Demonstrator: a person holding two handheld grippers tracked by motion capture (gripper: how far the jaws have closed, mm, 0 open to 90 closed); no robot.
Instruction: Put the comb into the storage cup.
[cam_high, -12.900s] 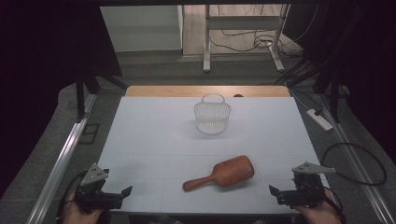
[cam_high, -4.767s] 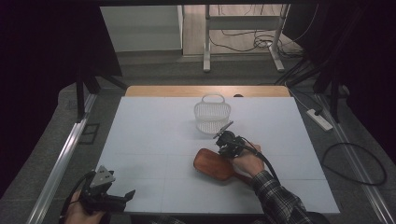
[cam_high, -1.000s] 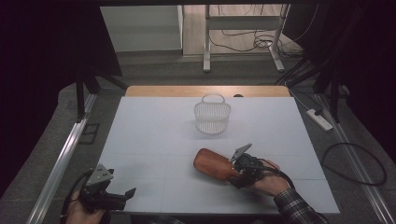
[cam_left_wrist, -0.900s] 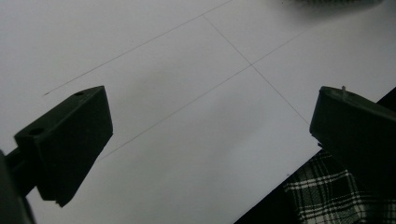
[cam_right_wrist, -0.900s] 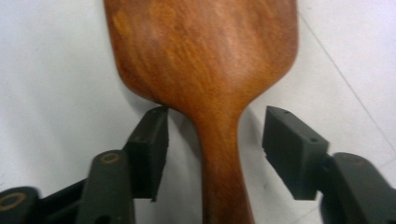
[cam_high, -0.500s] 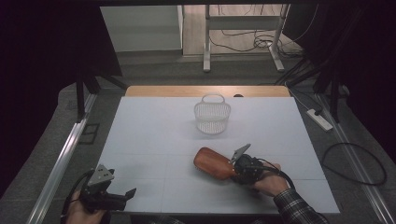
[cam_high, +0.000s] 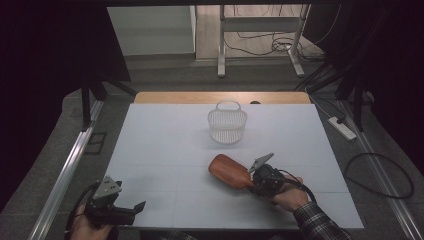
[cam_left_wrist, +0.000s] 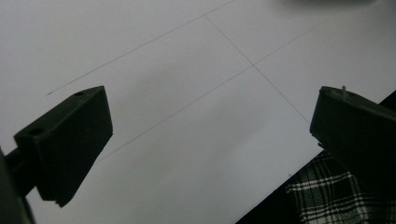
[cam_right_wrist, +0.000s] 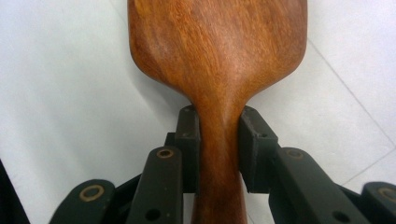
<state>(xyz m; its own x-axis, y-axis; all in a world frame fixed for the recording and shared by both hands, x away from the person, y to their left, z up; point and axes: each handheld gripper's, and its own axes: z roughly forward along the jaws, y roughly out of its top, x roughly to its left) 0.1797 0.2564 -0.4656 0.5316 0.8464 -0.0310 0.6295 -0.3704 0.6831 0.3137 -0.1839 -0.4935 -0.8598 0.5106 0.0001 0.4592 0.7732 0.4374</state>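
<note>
A brown wooden paddle (cam_high: 227, 169) lies on the white table (cam_high: 160, 140) right of centre, head toward the far left, handle toward the near right. My right gripper (cam_high: 248, 178) grips its narrow neck. In the right gripper view the paddle (cam_right_wrist: 219, 56) fans out ahead, and my right gripper (cam_right_wrist: 218, 135) has just been closing, both pads now pressed against the neck. My left gripper (cam_high: 135, 210) rests at the front left corner. In its own view my left gripper (cam_left_wrist: 210, 135) stands open over bare table.
A white wire basket (cam_high: 227, 125) stands upright at the table's far middle, apart from the paddle. A power strip (cam_high: 342, 128) lies on the floor to the right. A plaid sleeve (cam_high: 320, 225) comes in at the front right edge.
Since the earliest frame the right gripper left the front right corner and the paddle was turned, handle now to the right. Over the last second nothing has visibly moved in the high view.
</note>
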